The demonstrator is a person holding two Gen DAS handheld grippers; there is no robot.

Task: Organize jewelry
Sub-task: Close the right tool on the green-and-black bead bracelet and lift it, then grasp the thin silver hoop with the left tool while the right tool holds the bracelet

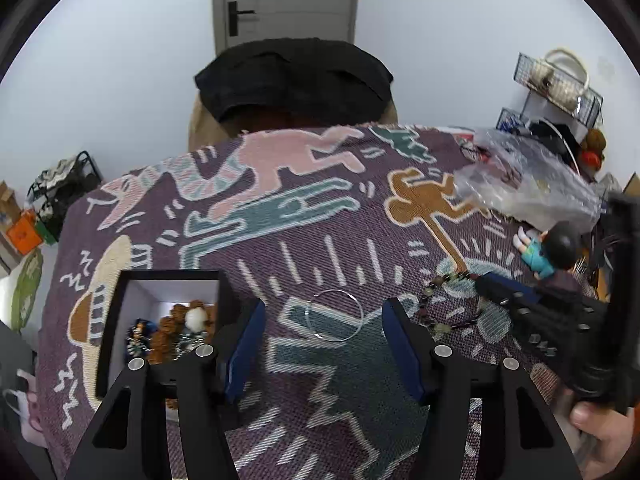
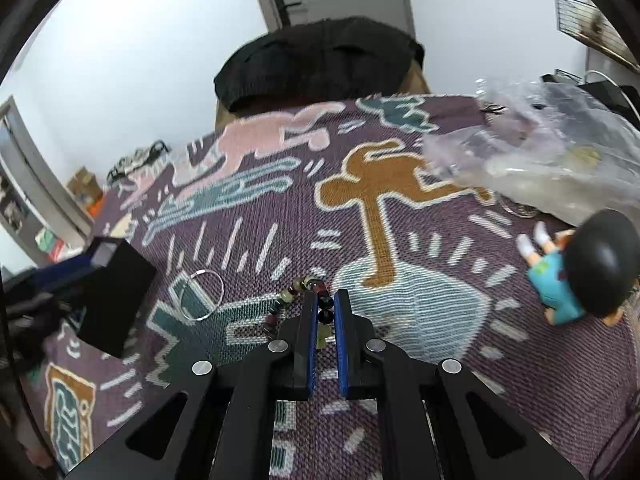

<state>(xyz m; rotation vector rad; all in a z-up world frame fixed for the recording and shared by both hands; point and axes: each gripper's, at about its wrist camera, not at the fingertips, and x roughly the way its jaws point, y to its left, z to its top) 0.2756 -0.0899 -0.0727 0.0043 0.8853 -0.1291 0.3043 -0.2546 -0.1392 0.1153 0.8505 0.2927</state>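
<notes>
Beaded bracelet (image 2: 298, 302) lies on the woven cloth (image 2: 400, 380) and the right gripper (image 2: 325, 312) pinches only a few beads, so it may slip when lifted, while the left gripper (image 1: 324, 332), fingers spread, frames the thin bangle (image 1: 335, 315) beside the black box (image 1: 120, 320).

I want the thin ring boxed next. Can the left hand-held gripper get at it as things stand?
Probably yes. The left hand-held gripper stands open just before the thin ring, which lies flat and alone on the blanket; the black box sits off to one side.
</notes>
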